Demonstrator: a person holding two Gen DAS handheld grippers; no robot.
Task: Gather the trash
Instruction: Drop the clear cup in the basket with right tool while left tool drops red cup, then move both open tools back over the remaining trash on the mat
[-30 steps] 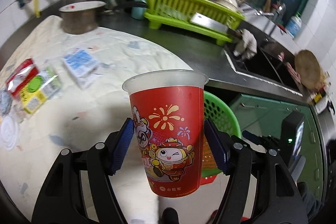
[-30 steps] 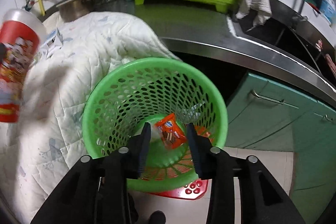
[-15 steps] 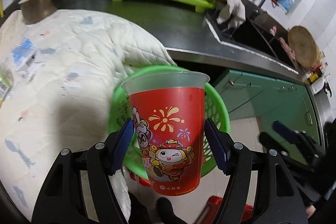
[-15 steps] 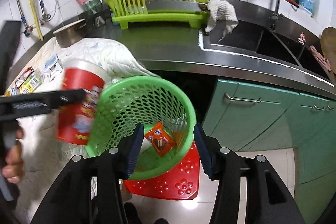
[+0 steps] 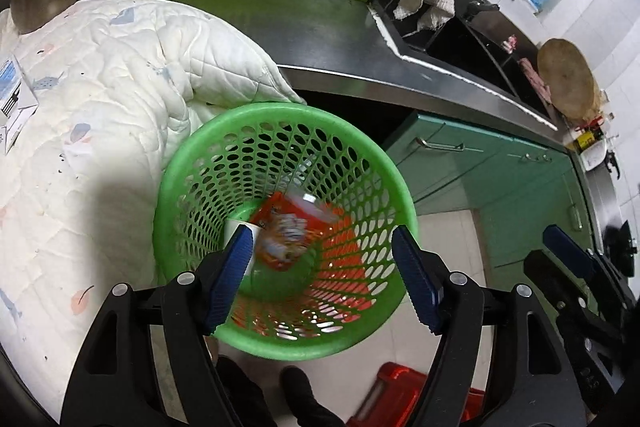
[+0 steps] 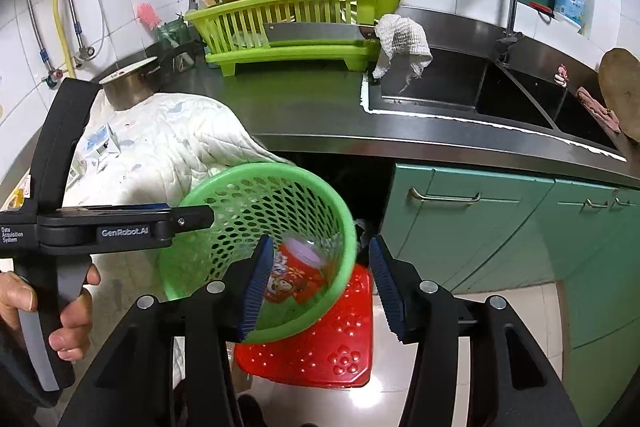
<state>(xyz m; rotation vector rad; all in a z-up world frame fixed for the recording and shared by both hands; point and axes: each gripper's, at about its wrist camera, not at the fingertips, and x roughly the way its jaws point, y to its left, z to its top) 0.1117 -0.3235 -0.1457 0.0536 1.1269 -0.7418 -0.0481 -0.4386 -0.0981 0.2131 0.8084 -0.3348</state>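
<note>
A red paper cup (image 5: 290, 227) with cartoon print lies blurred inside the green mesh trash basket (image 5: 192, 163). A white item sits beside it at the basket's bottom. My left gripper (image 5: 324, 275) is open and empty, right above the basket's near rim. In the right wrist view the cup (image 6: 298, 269) shows inside the basket (image 6: 224, 187), and my right gripper (image 6: 318, 287) is open and empty just in front of it. The left gripper's side (image 6: 120, 223) reaches over the basket from the left.
A white quilted cloth (image 5: 88, 107) covers the counter at left, with a blue-white carton (image 5: 10, 95) on it. A green dish rack (image 6: 288, 23), a steel pot (image 6: 128, 83) and a sink (image 6: 460, 83) lie behind. A red stool (image 6: 320, 339) stands under the basket, green cabinets (image 6: 500, 227) at right.
The left gripper moved over the basket and opened; the red cup dropped from it into the basket. The right gripper drew back and opened wider.
</note>
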